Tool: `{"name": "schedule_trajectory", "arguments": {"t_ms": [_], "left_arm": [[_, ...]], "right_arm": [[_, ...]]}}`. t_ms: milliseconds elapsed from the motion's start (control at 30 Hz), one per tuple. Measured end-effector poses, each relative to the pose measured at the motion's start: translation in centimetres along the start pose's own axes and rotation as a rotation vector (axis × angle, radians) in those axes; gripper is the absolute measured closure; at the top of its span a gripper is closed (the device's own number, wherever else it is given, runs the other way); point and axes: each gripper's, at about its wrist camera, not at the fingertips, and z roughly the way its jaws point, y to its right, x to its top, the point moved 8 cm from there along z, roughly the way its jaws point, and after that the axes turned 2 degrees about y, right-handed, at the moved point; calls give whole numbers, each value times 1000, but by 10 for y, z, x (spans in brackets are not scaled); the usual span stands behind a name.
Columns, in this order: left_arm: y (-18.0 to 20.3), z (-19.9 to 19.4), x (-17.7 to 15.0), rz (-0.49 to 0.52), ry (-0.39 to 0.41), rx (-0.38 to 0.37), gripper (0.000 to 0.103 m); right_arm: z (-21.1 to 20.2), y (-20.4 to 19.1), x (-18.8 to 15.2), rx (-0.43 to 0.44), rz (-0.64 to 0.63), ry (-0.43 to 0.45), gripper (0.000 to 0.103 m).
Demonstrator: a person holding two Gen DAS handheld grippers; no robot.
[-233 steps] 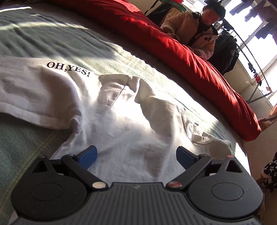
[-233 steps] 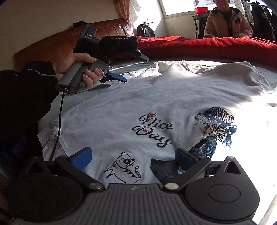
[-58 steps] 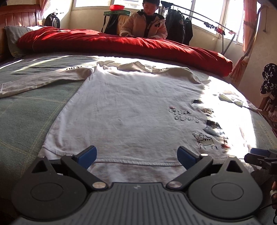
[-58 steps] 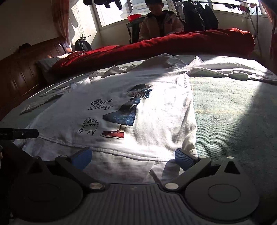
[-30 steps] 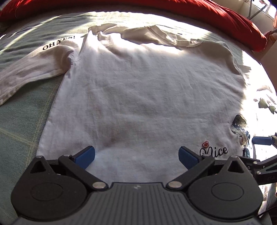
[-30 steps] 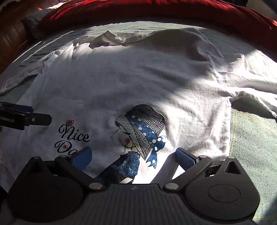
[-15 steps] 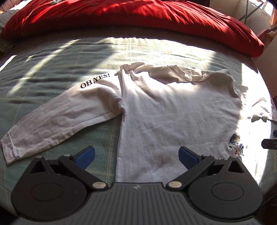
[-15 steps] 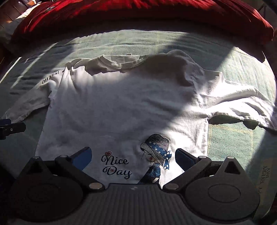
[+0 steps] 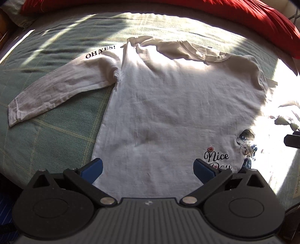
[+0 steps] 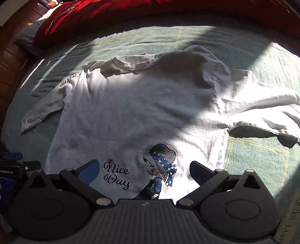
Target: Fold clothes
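Note:
A white long-sleeved shirt (image 9: pixel 178 105) (image 10: pixel 140 112) lies flat, front up, on a green bedspread, collar at the far side. Its left sleeve (image 9: pixel 56 90), printed "OH,YES!", stretches out to the left. The right sleeve (image 10: pixel 266 110) lies rumpled to the right. A "Nice Day" print (image 10: pixel 117 175) and a girl in a blue hat (image 10: pixel 161 163) mark the lower front. My left gripper (image 9: pixel 148 169) hovers open above the hem on the left side. My right gripper (image 10: pixel 144 170) hovers open above the print, nothing between its fingers. The left gripper's tip (image 10: pixel 13 159) shows at the right view's left edge.
The green checked bedspread (image 9: pixel 46 146) covers the bed. A red quilt (image 10: pixel 131 11) lies bunched along the far side, with a grey pillow (image 10: pixel 26 39) and the wooden headboard (image 10: pixel 11 20) at the far left. Strong sunlight and shadows cross the shirt.
Both grippers have pulled up and back from the hem over the last two seconds, so the whole shirt with both sleeves is in view. Both stay open.

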Motion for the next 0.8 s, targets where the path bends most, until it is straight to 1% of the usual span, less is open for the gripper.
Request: {"name": "schedule_trajectory", "arguments": {"t_ms": [100,200,300,400,500,600,733,767,800], "left_arm": [[29,10,26,16,73,-52,1],[48,33,49,77,104,-101,1],[55,61,73,147,119,-94,1],[55,81,99,146,148,-120,1],[50,94,120,99,170,-165,1],[44,110,135,47,174,-206,1],[34,134,141,-7,146,-240,1],[32,139,141,-14,135,-241,1],[31,144,140,-21,122,-242,1]], "right_arm": [[-3,20,11,5,-16,44,0],[5,40,21,-16,-33,92,0],[23,53,35,-65,-34,117,0],[45,63,53,-67,-2,122,0],[63,64,85,-38,-13,140,0],[74,63,129,0,-65,166,0],[88,63,192,59,-177,173,0],[93,63,204,69,-208,164,0],[101,63,211,88,-231,138,0]]}}
